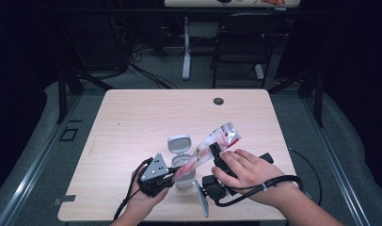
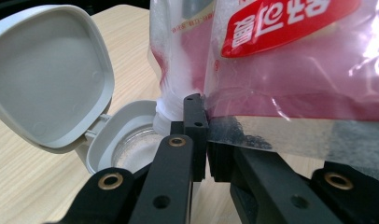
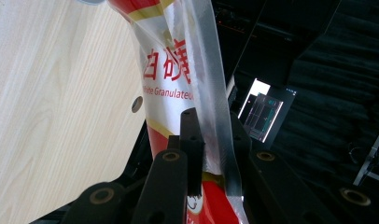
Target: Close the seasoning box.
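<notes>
Sugar bag (image 1: 209,149) held tilted over the open grey container (image 1: 184,175) near the front of the surface (image 1: 132,122). The left claw (image 2: 207,135) is clamped on the bag's lower corner at the container mouth; the right claw (image 3: 215,140) is clamped on the bag's upper edge (printed "Granulated"). Risk, as judged: the thin film may slip from either grip, or the outlet may drift off the rim, spilling sugar; the hinged lid (image 2: 47,74) could also swing shut if nudged.

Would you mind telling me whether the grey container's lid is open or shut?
Open. The lid is flipped back on its hinge, baring the container's round mouth, where the tilted sugar bag's lower corner points.
</notes>
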`<state>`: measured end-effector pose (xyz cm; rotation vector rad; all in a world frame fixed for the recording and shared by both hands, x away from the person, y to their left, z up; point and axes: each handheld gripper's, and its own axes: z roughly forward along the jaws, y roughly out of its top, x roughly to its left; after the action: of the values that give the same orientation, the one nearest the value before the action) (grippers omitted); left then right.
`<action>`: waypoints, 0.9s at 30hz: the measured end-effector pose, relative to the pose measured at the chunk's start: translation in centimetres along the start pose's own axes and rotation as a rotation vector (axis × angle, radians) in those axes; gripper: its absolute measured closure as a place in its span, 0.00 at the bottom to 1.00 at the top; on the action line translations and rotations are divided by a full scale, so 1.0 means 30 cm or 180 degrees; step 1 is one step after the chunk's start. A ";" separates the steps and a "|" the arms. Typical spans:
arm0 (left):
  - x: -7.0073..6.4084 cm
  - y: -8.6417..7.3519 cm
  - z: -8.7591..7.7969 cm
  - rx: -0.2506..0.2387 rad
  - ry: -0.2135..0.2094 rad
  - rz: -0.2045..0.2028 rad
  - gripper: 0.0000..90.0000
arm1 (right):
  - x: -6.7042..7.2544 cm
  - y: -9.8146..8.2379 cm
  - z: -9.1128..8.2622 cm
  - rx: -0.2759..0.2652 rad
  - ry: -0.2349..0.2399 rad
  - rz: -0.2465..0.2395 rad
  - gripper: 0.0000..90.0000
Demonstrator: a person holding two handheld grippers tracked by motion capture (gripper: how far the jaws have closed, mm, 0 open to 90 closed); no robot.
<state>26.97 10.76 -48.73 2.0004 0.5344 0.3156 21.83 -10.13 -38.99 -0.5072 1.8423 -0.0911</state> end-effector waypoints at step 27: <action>-0.003 -0.001 0.004 -0.0001 0.0000 0.0007 0.98 | 0.000 0.000 0.000 -0.0014 -0.0009 0.0005 0.91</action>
<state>26.94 10.63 -48.81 2.0009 0.5321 0.3170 21.83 -10.14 -38.99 -0.5087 1.8404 -0.0851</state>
